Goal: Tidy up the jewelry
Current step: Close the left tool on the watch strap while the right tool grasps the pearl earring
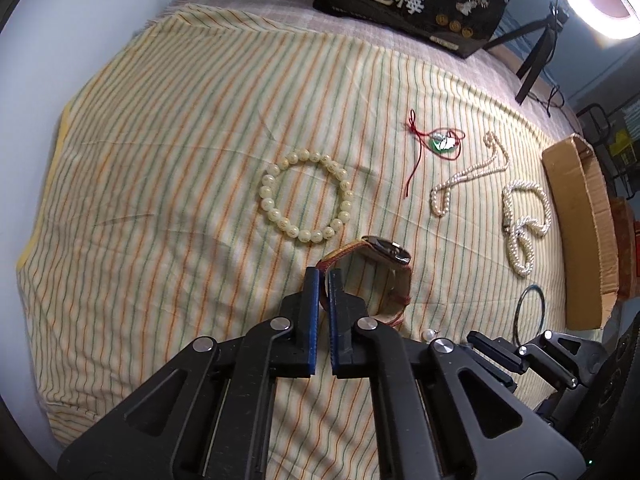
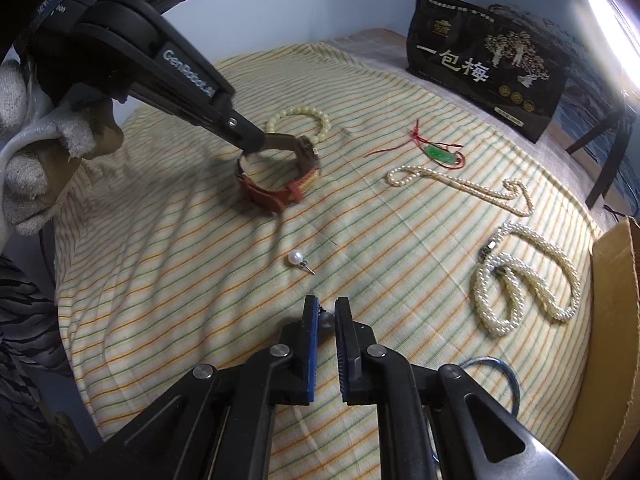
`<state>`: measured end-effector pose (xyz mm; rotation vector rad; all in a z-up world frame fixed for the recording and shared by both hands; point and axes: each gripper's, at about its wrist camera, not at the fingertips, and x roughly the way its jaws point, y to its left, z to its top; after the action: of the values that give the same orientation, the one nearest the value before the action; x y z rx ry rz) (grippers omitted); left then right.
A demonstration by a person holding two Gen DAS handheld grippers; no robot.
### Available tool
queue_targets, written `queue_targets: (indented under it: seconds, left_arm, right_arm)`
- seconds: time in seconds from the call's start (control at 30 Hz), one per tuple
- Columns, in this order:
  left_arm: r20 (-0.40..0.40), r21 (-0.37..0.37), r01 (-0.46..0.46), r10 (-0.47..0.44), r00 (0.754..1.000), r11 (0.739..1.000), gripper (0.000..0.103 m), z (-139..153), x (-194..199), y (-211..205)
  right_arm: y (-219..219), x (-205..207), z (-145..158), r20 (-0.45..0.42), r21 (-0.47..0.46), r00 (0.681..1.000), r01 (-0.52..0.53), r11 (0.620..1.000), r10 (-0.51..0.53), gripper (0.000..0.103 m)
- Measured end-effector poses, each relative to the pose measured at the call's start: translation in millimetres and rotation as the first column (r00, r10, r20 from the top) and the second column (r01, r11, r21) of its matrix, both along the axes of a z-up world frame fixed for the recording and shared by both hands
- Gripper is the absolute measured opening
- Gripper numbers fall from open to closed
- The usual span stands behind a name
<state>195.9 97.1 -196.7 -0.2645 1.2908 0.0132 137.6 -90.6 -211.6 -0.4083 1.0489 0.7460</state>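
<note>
Nearest the left wrist camera, the left gripper (image 1: 323, 276) has its two blue-padded jaws pressed together on the red strap of a wristwatch (image 1: 386, 254). The watch stands on edge on the striped cloth (image 1: 180, 160), its dark face just beyond and to the right of the jaws. Past the jaw tips lies a ring of cream beads, the bead bracelet (image 1: 306, 196), flat on the cloth and apart from the watch.

Further ahead and right of the left jaws sit a green pendant on red cord (image 1: 440, 142), a thin pearl strand (image 1: 468, 174) and a thick woven pearl rope (image 1: 524, 224), each lying apart. A cardboard box (image 1: 580, 216) stands at the far right edge.

From the right wrist camera, the right gripper (image 2: 326, 312) is nearly shut, its jaws closed on a small grey pearl stud (image 2: 326, 319) between the pads near their tips. A second white pearl stud (image 2: 295, 258) lies on the cloth just ahead of the jaws. A thin blue bangle (image 2: 500, 364) lies beside the right jaw. A person's gloved hand (image 2: 24, 152) holds the left gripper at upper left. A black printed bag (image 2: 484, 64) stands far beyond the jaws.
</note>
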Motion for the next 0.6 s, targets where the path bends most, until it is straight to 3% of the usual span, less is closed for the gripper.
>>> queue_targets:
  seconds: [0.27, 0.4, 0.5, 0.6]
  left_arm:
    - [0.048, 0.013, -0.003, 0.002, 0.999, 1.0, 0.0, 14.8, -7.9, 6.0]
    - [0.016, -0.046, -0.016, 0.017, 1.0, 0.999, 0.001, 6.1, -5.0, 10.7]
    - [-0.024, -0.052, -0.036, 0.035, 0.999, 0.998, 0.028, -1.3, -0.2, 13.6]
    - [-0.023, -0.026, -0.03, 0.03, 0.999, 0.999, 0.031, -3.4, 2.4, 12.3]
  right_arm:
    - [-12.7, 1.6, 21.4, 0.021, 0.033, 0.999, 0.045, 0.998, -0.046, 0.006]
    - [-15.8, 2.6, 24.7, 0.022, 0.04, 0.998, 0.055, 0.998, -0.056, 0.006]
    - [-17.4, -0.4, 27.8, 0.024, 0.044, 0.998, 0.055, 0.997, -0.057, 0.006]
    - [-18.8, -1.2, 30.6, 0.025, 0.051, 0.998, 0.057, 0.997, -0.059, 0.006]
